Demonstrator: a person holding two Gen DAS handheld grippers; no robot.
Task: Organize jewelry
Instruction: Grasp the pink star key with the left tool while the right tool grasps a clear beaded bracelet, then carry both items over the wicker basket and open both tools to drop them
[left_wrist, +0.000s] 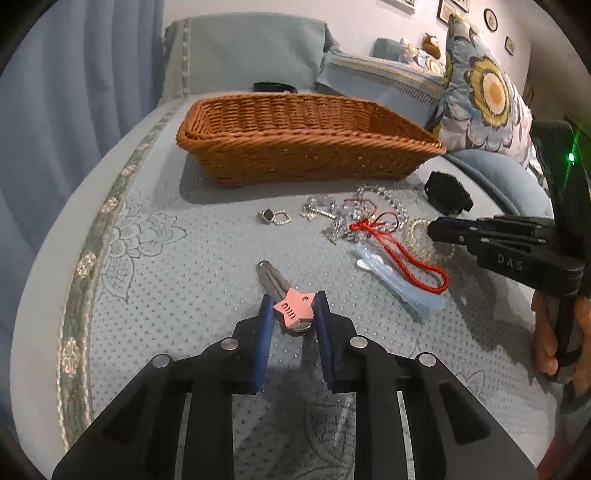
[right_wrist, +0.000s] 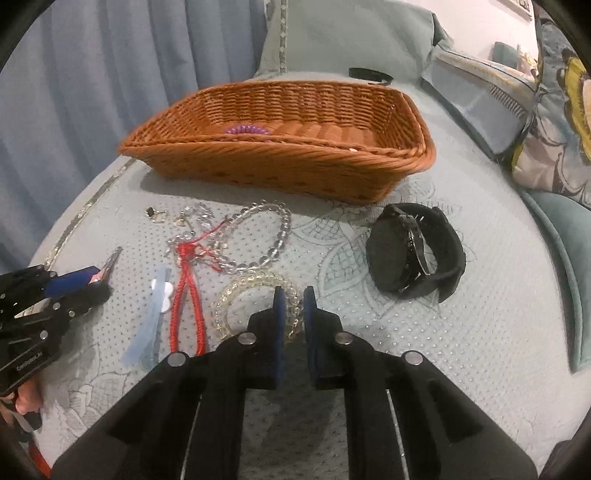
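While the left gripper (left_wrist: 293, 314) sits low over the quilted blue cover (left_wrist: 177, 280), its blue pads close on either side of a pink star hair clip (left_wrist: 294, 309), both pads touching the star's edges, so it grips the clip. The clip's grey metal prong points straight ahead of the claw, lying along the fabric. Further ahead of that claw stands the wicker basket (left_wrist: 303, 155), well apart, and in the right wrist view a purple coil hair tie (right_wrist: 246, 130) shows inside it near the front wall.

Over to the right gripper (right_wrist: 293, 312): its fingers are narrowed to a small gap around the rim of a pale yellow bead bracelet (right_wrist: 255, 299), one pad inside the ring and one outside. I cannot tell whether they are actually pinching the beads. Just left of this claw lies a red cord (right_wrist: 188, 310), with a clear bead necklace (right_wrist: 266, 236) ahead and left of the fingertips. A black watch (right_wrist: 415, 251) rests ahead and to the right, apart from the bracelet. Small silver pieces and a dark-stoned ring (left_wrist: 266, 215) lie between the claws and the basket's front wall.
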